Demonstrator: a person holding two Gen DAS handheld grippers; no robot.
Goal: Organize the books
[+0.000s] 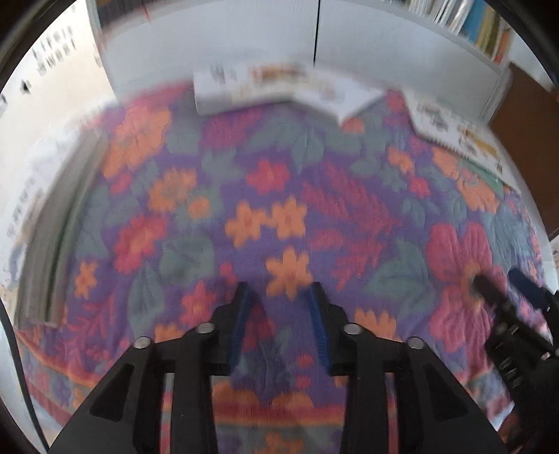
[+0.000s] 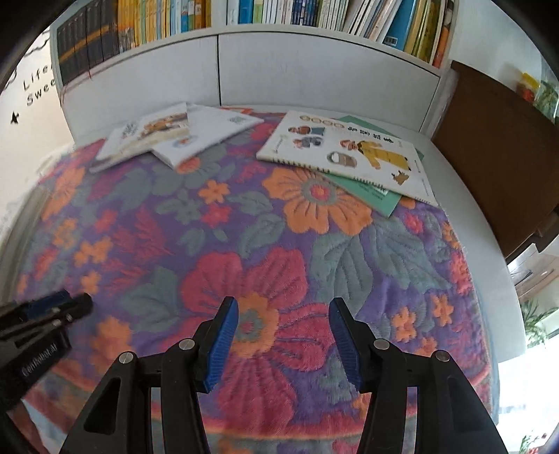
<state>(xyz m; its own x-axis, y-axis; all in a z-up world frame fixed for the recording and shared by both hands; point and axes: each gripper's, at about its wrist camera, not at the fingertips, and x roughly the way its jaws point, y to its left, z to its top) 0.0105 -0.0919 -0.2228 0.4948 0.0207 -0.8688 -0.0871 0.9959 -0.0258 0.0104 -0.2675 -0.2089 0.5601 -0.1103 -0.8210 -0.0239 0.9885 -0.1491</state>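
Note:
Thin picture books lie on a flowered cloth (image 2: 244,244). A white book with cartoon figures (image 2: 346,153) lies at the far right on top of a green book (image 2: 370,193). Two or three white books (image 2: 174,134) overlap at the far left; they show blurred in the left wrist view (image 1: 279,87), as does the cartoon book (image 1: 457,136). My left gripper (image 1: 279,293) is open and empty above the cloth; it shows at the left edge of the right wrist view (image 2: 75,302). My right gripper (image 2: 283,309) is open and empty; it shows in the left wrist view (image 1: 503,283).
A white bookshelf (image 2: 314,70) with a row of upright books (image 2: 279,12) stands behind the cloth. A brown wooden cabinet (image 2: 496,146) stands at the right. A white wall with black lettering (image 2: 38,87) is at the left.

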